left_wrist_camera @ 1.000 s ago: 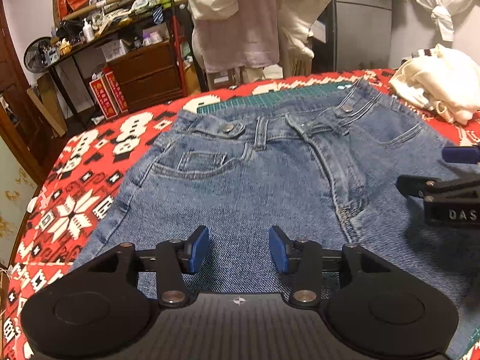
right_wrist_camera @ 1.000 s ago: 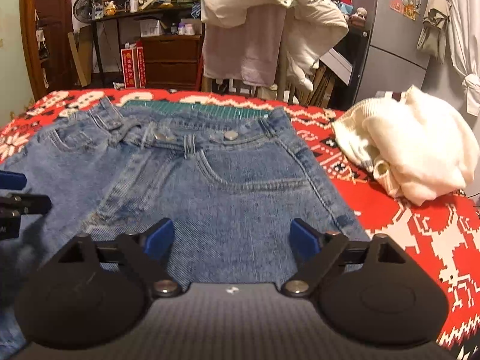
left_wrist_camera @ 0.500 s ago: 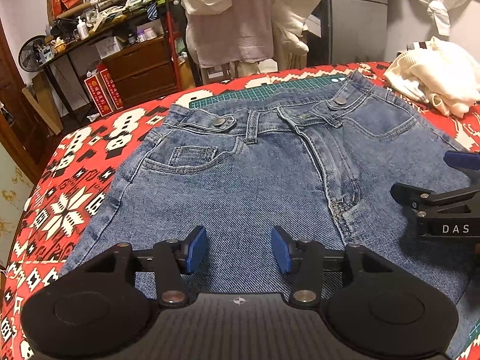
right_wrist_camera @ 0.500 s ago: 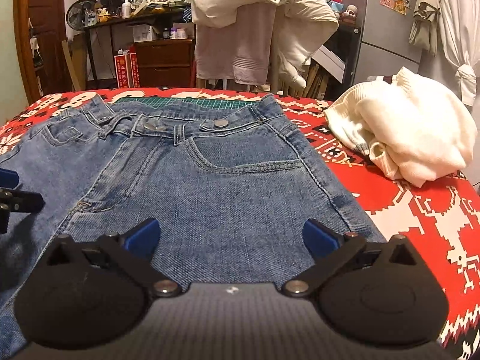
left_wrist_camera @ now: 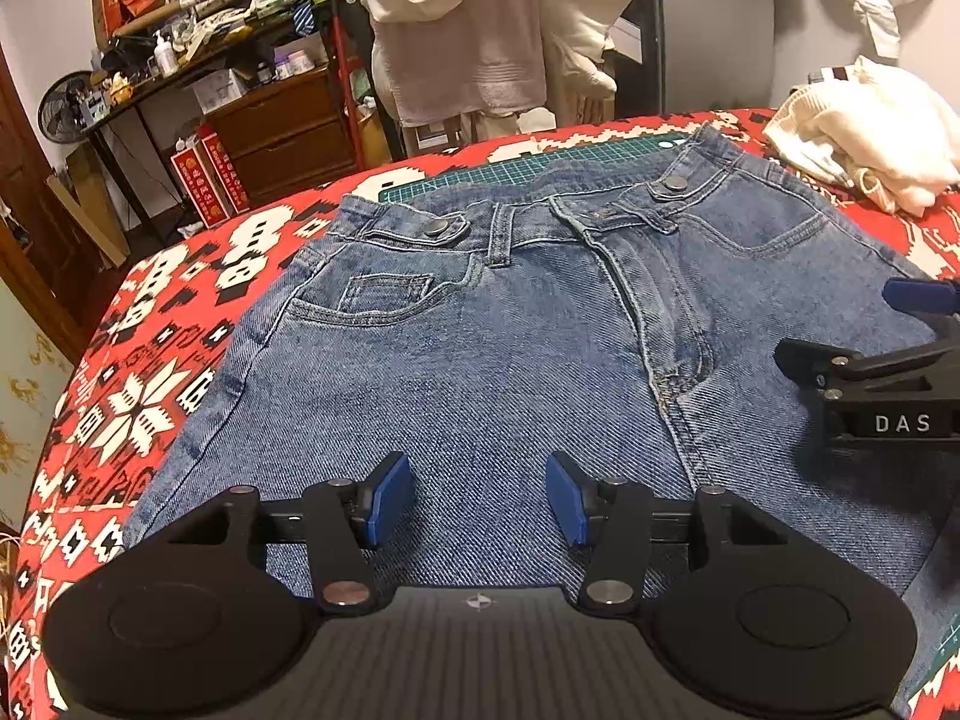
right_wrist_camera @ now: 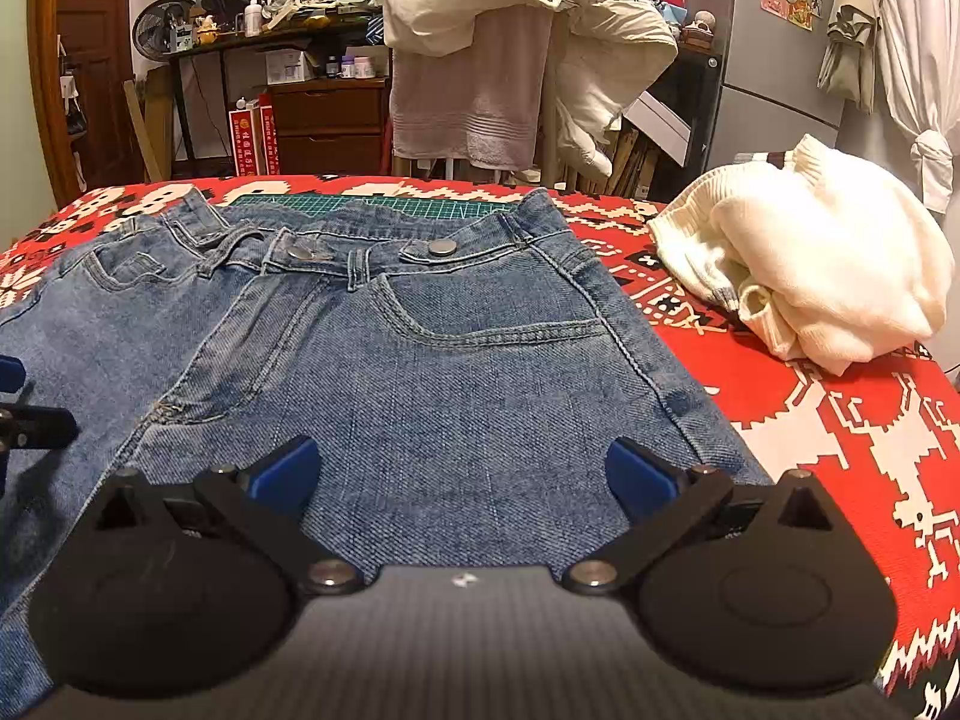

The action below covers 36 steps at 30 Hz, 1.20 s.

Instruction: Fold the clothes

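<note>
Lying flat on red cloth (left_wrist_camera: 150, 372): jeans (left_wrist_camera: 480, 348); left tool (left_wrist_camera: 477, 501), right tool (right_wrist_camera: 462, 474) spread, seemingly hovering.

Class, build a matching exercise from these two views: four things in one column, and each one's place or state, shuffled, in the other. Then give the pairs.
1. jeans
2. cream sweater
3. green cutting mat
4. right gripper

A. fingers wide apart, holding nothing
B. crumpled on the red cloth, right of the jeans
C. spread flat, waistband away from the camera
D. showing beyond the waistband

Pairs: 1-C, 2-B, 3-D, 4-A
</note>
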### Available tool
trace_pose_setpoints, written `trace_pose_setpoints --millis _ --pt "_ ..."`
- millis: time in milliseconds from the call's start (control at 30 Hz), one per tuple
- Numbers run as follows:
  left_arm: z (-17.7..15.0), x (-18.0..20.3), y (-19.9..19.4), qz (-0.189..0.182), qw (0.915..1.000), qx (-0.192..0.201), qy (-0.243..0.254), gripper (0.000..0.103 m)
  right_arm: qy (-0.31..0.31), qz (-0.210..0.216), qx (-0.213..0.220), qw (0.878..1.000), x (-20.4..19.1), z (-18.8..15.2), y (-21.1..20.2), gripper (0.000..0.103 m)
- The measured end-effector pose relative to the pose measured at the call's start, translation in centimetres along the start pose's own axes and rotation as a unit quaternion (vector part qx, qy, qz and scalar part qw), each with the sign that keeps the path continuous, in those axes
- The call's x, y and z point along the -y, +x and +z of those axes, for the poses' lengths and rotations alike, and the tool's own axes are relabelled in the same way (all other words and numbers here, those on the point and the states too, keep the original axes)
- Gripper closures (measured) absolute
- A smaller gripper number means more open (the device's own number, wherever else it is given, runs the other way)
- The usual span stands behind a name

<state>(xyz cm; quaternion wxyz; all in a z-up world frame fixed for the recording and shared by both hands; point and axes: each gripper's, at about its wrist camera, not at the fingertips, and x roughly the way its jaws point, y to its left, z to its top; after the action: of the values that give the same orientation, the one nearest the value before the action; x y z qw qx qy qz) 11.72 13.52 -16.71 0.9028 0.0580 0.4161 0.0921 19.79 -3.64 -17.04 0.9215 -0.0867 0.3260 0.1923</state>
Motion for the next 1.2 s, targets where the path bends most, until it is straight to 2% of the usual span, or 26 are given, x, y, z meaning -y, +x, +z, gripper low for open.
trace_pose_setpoints --millis 133,300,367,667,867,1033,1100,1200 --pt "0.0 0.7 -0.3 -0.006 0.9999 0.003 0.011 0.055 0.000 0.000 0.000 1.000 0.0 0.0 0.0 0.000" --pt "-0.1 1.8 -0.9 -0.037 0.9991 -0.005 0.022 0.079 0.000 0.000 0.000 1.000 0.1 0.0 0.0 0.000" --pt "-0.4 2.4 -1.5 -0.054 0.9982 -0.006 0.026 0.082 0.000 0.000 0.000 1.000 0.1 0.0 0.0 0.000" --pt "-1.3 4.6 -3.4 -0.122 0.9920 -0.006 0.032 0.084 0.000 0.000 0.000 1.000 0.1 0.0 0.0 0.000" --pt "0.0 5.0 -2.3 -0.129 0.9917 0.000 0.009 0.084 0.000 0.000 0.000 1.000 0.1 0.0 0.0 0.000" --pt "1.1 4.4 -0.3 -0.117 0.9930 -0.003 -0.017 0.084 0.000 0.000 0.000 1.000 0.1 0.0 0.0 0.000" --pt "1.0 3.7 0.2 -0.120 0.9923 -0.008 -0.030 0.079 0.000 0.000 0.000 1.000 0.1 0.0 0.0 0.000" --pt "0.3 2.6 0.3 -0.129 0.9904 -0.008 -0.048 0.077 0.000 0.000 0.000 1.000 0.1 0.0 0.0 0.000"
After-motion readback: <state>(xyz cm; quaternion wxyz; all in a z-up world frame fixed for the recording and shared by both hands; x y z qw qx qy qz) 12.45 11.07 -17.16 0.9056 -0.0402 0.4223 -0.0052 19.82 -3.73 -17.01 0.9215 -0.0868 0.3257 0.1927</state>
